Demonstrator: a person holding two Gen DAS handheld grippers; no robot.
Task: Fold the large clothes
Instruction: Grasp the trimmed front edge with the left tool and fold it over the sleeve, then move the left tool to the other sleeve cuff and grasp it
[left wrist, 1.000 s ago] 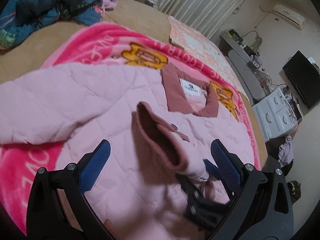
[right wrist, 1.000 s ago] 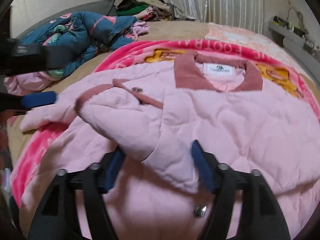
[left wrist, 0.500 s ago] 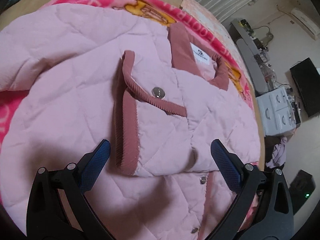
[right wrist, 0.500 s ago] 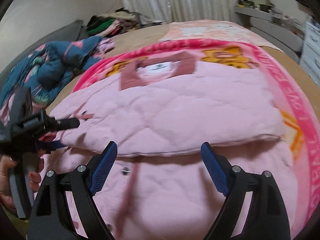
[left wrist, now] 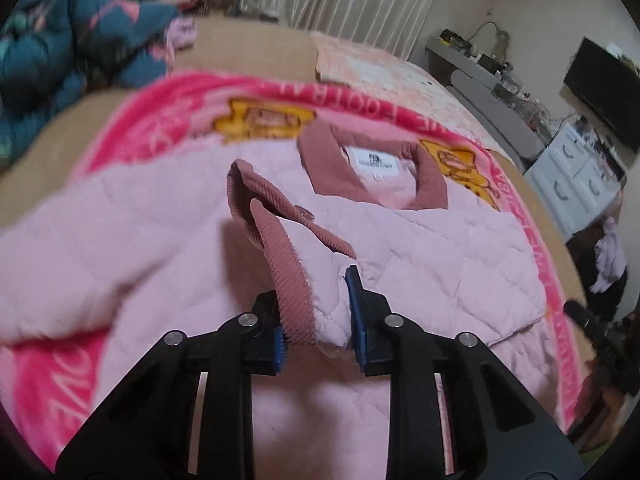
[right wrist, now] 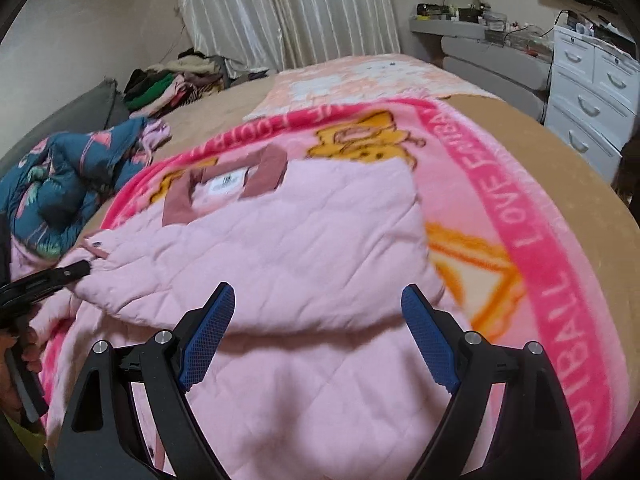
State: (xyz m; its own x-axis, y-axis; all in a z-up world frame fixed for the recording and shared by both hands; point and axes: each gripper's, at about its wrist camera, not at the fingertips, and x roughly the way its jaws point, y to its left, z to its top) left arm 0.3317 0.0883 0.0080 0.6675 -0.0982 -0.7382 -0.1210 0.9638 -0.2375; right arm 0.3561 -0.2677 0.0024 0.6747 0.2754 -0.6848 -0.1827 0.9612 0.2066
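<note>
Pink quilted jacket lies spread on the fleece blanket; left gripper pinches its ribbed cuff to fold the sleeve inward, while right gripper hovers with jaws spread, empty.

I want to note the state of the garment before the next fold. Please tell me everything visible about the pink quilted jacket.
The pink quilted jacket looks soft and padded, with a dusty-rose corduroy collar, a white neck label and a metal snap. It lies spread on the bright pink cartoon blanket, collar far from the cameras. One sleeve is folded across the body; the left gripper pinches its ribbed rose cuff. The right gripper hovers open over it.
</note>
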